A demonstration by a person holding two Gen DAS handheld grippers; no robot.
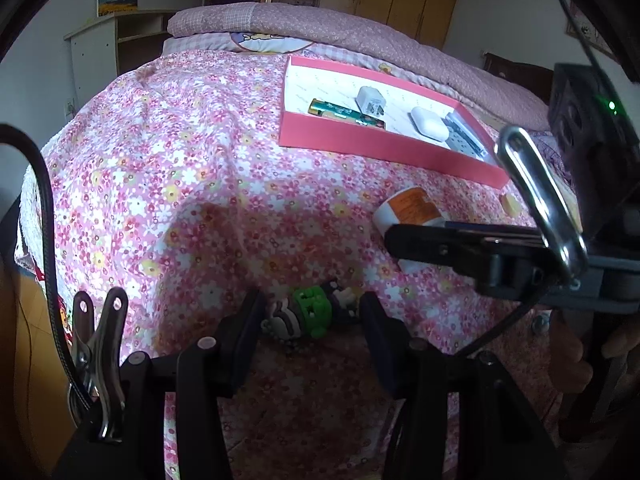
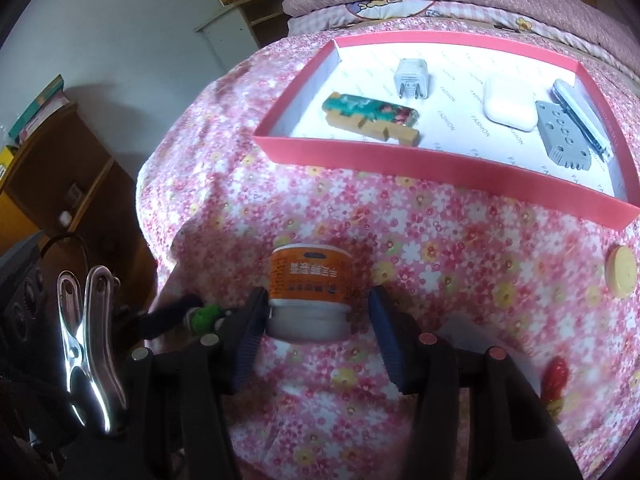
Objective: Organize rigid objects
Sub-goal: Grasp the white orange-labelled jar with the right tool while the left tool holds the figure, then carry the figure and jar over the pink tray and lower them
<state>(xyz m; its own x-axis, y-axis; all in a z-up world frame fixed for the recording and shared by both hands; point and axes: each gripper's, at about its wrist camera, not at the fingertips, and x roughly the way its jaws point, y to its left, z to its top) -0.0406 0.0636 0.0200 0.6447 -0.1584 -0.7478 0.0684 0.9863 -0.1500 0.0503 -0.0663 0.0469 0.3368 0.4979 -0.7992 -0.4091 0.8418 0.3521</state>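
A green toy figure [image 1: 310, 312] lies on the floral bedspread between the open fingers of my left gripper [image 1: 310, 316]. An orange-and-white jar [image 2: 310, 288] lies on its side between the open fingers of my right gripper [image 2: 316, 312]; the left finger touches its neck. The jar [image 1: 408, 208] and the right gripper also show in the left wrist view. The pink tray [image 2: 440, 168] holds a white charger [image 2: 410, 78], a painted wooden block [image 2: 370, 118], a white earbud case [image 2: 510, 106], a grey perforated piece [image 2: 562, 140] and a pocket knife [image 2: 580, 112].
A yellow round disc [image 2: 620, 272] lies right of the jar. A red figure [image 2: 554, 376] lies at the near right. A folded quilt [image 1: 320, 28] lies beyond the tray. Wooden shelves [image 2: 48, 168] stand left of the bed.
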